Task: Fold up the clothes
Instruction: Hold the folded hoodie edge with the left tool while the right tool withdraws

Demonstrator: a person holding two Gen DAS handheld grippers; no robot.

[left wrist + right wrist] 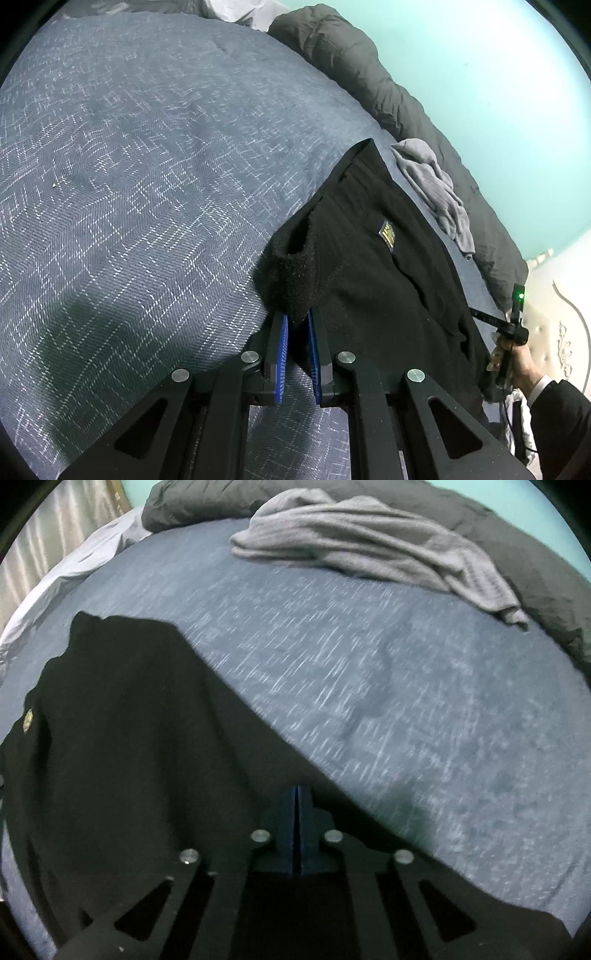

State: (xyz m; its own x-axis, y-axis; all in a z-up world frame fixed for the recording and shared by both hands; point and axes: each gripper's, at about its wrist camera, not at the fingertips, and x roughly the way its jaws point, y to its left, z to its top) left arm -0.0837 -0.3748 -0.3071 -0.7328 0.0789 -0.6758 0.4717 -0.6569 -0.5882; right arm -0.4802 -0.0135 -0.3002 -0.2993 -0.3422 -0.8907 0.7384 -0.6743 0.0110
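Dim, cool indoor light, strong fisheye bending at the rims.
The left wrist view was sharp; the right wrist view smeared the bedspread [369, 701] pattern into streaks.

A bed covered by a blue-grey woven bedspread [147, 166] with a fine white broken-line pattern fills both views. A dark grey crumpled duvet [369, 74] lies bunched along its far edge, against a plain pale turquoise wall [498, 110]. A cream headboard panel with raised ornamental scrollwork [565, 343] stands at the right. Lighting is even.
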